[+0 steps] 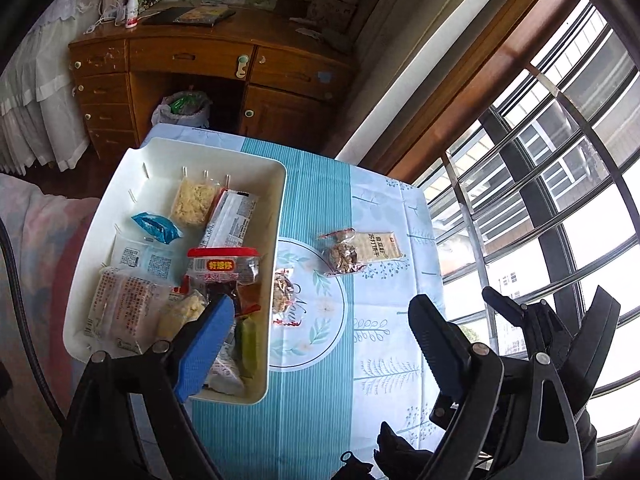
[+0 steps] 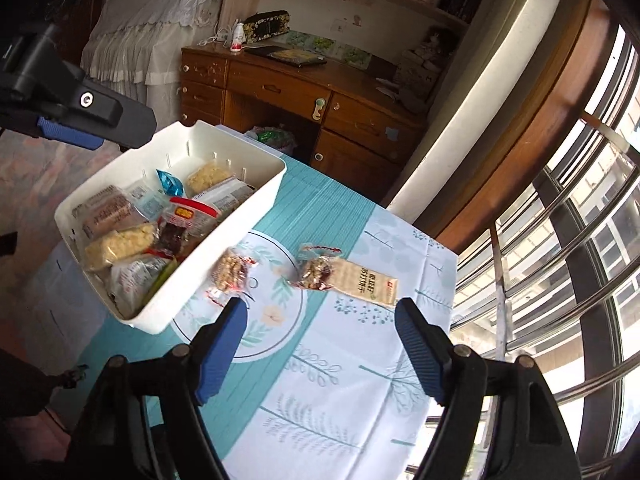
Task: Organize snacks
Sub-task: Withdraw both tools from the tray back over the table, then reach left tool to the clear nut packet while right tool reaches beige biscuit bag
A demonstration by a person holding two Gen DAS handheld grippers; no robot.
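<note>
A white bin [image 1: 277, 216] holds several wrapped snacks and stands on the left of the blue patterned tablecloth [image 1: 312, 400]. Right of the bin, three snacks lie on the cloth: a clear nut packet [image 1: 282, 292] close to the bin wall, a second nut packet [image 1: 344, 256] and a beige cracker pack [image 1: 382, 245] touching it. My left gripper [image 1: 320, 344] hangs open and empty, its blue left pad over the bin's near corner. My right gripper [image 2: 320, 332] is open and empty too, just short of the nut packets [image 2: 232, 272] [image 2: 316, 272] and the cracker pack [image 2: 370, 283].
A wooden desk [image 1: 192, 60] with drawers stands beyond the table, with a plastic bag [image 1: 182, 108] under it. A barred window [image 1: 560, 168] runs along the right side. Patterned bedding [image 1: 28, 240] lies at the left. The cloth's near part [image 2: 320, 400] is bare.
</note>
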